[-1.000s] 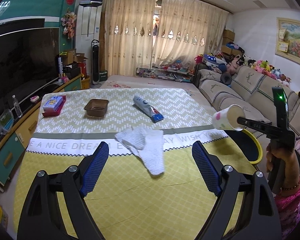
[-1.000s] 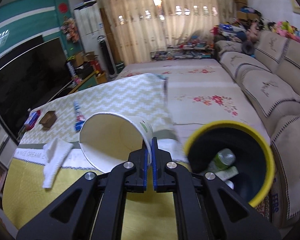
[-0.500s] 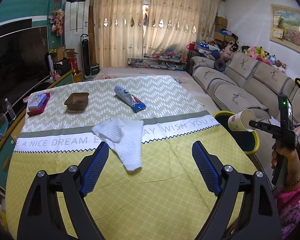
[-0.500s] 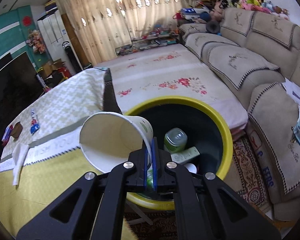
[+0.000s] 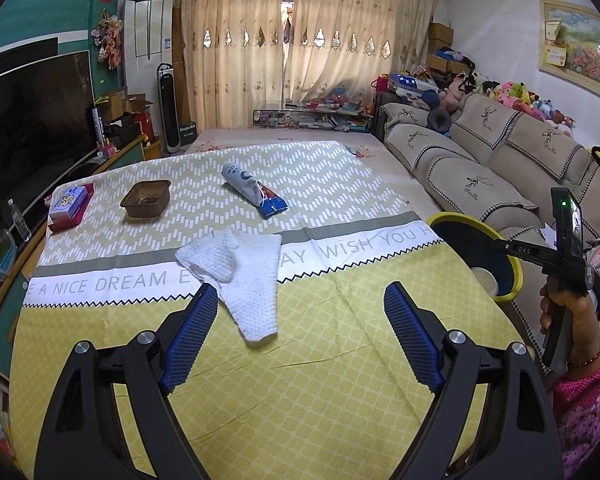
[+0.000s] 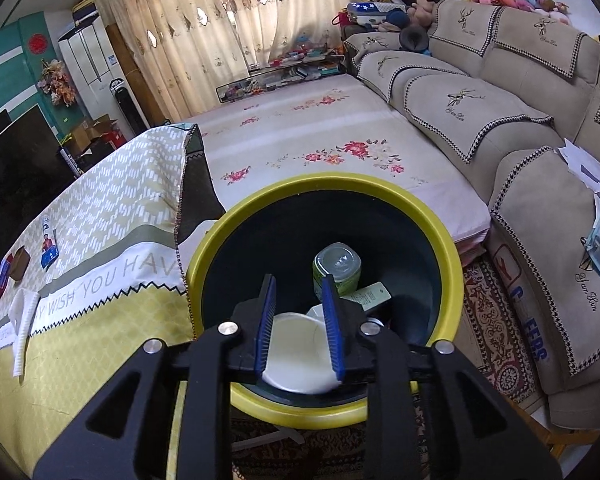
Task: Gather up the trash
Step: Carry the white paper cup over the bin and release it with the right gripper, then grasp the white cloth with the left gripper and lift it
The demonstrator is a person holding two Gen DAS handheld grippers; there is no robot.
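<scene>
My right gripper (image 6: 298, 282) hangs over the yellow-rimmed dark trash bin (image 6: 440, 232), its jaws opening. The white paper cup (image 6: 296, 356) lies loose below the blue pads, inside the bin, beside a green bottle (image 6: 338, 266) and other trash. In the left wrist view the cup (image 5: 486, 278) shows just inside the bin's rim (image 5: 460, 218). My left gripper (image 5: 300, 294) is open above the yellow tablecloth with nothing in it, just short of a white knitted cloth (image 5: 252, 280). Farther back lie a blue-and-white snack pack (image 5: 256, 192) and a brown tray (image 5: 146, 198).
A pink-and-blue box (image 5: 70, 206) sits at the table's far left. A hand (image 5: 560, 304) holds the right gripper at the table's right edge. A beige sofa (image 6: 520, 152) stands right of the bin, a TV (image 5: 28, 120) on the left wall.
The right gripper moved from above the table to over the bin, then parted its jaws; the cup dropped into the bin. The left gripper edged forward over the table, still open.
</scene>
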